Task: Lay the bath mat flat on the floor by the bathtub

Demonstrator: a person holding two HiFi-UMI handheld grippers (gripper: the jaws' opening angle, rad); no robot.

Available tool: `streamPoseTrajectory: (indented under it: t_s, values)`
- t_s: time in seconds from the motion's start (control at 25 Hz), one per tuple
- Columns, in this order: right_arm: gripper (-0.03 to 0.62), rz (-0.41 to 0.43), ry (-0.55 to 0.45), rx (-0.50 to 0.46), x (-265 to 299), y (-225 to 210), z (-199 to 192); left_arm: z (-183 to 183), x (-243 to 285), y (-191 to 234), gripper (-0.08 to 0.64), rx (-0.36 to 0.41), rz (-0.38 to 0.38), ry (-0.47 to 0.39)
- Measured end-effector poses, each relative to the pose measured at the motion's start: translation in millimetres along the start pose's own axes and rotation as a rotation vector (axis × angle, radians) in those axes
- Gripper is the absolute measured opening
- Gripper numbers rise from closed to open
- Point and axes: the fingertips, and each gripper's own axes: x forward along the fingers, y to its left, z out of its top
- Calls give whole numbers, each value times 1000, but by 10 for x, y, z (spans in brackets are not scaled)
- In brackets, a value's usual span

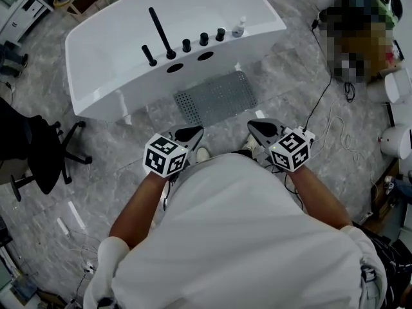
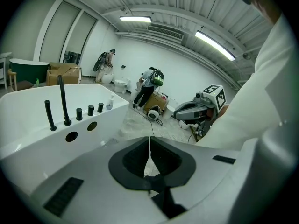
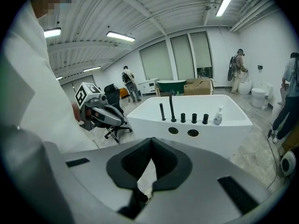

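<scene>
The person wears a loose white top [image 1: 251, 237], and the left sleeve [image 1: 106, 259] ends in a thick, bunched white cuff. A white shoe [image 1: 202, 154] peeks out below the hem. The left gripper [image 1: 198, 132] and right gripper [image 1: 253, 127] have smooth pale-grey shells that taper to a point. Their jaws are lined with black pads [image 2: 140, 160], and dark slots are set into the casing. Each carries a marker cube [image 1: 165, 155] printed with black-and-white square patterns.
</scene>
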Motion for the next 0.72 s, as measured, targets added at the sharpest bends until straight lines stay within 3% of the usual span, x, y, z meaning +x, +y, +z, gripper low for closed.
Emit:
streamPoseTrajectory:
  t_s: [0.72]
  values:
    - [8, 17, 17, -20, 246, 147, 35, -120, -120, 213, 25, -19, 9, 3]
